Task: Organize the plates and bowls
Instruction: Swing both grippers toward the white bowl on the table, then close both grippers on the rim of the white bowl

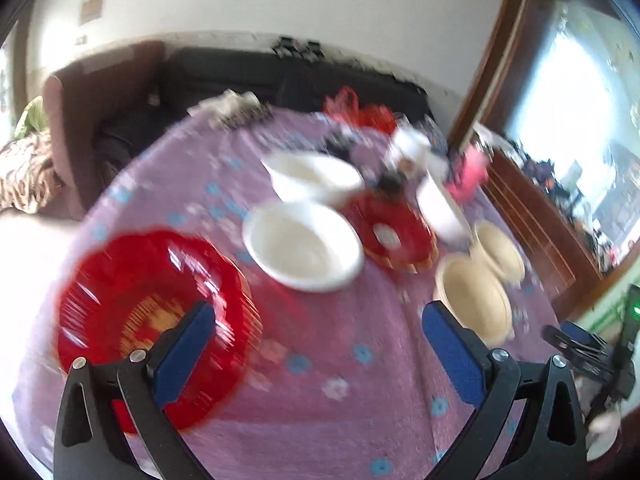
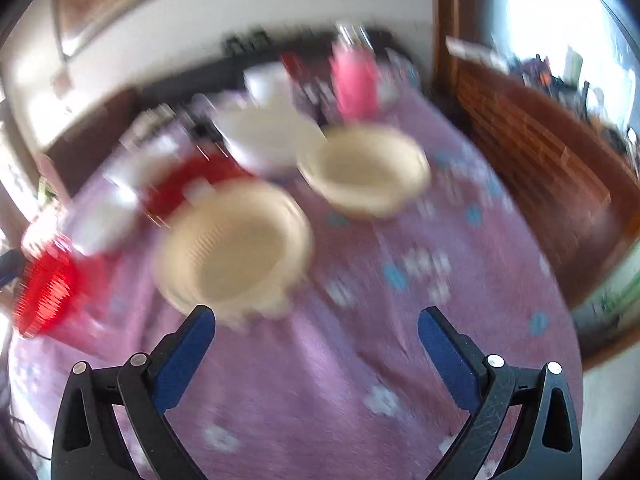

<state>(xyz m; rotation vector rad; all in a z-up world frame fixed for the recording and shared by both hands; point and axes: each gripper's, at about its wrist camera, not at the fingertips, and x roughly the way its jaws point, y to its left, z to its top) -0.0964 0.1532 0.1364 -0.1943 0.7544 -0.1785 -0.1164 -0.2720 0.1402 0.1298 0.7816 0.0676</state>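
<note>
Both views are motion-blurred. In the left wrist view my left gripper point(image 1: 316, 316) is open and empty above the purple tablecloth point(image 1: 320, 360). A large red plate point(image 1: 120, 304) lies by its left finger. Beyond are a white bowl point(image 1: 303, 246), a second white bowl point(image 1: 316, 176), a smaller red plate point(image 1: 390, 232) and two cream bowls point(image 1: 472, 300) point(image 1: 498, 254). In the right wrist view my right gripper point(image 2: 316, 316) is open and empty. A cream bowl point(image 2: 234, 246) sits just beyond its left finger, another cream bowl point(image 2: 364, 170) farther back, a white bowl point(image 2: 268, 138) behind.
A pink bottle point(image 2: 354, 80), a white cup point(image 1: 412, 146) and small clutter stand at the table's far side. A red bag point(image 1: 352, 108) lies at the far edge. A dark sofa point(image 1: 240, 76) is behind the table, a wooden cabinet point(image 2: 532, 148) to the right.
</note>
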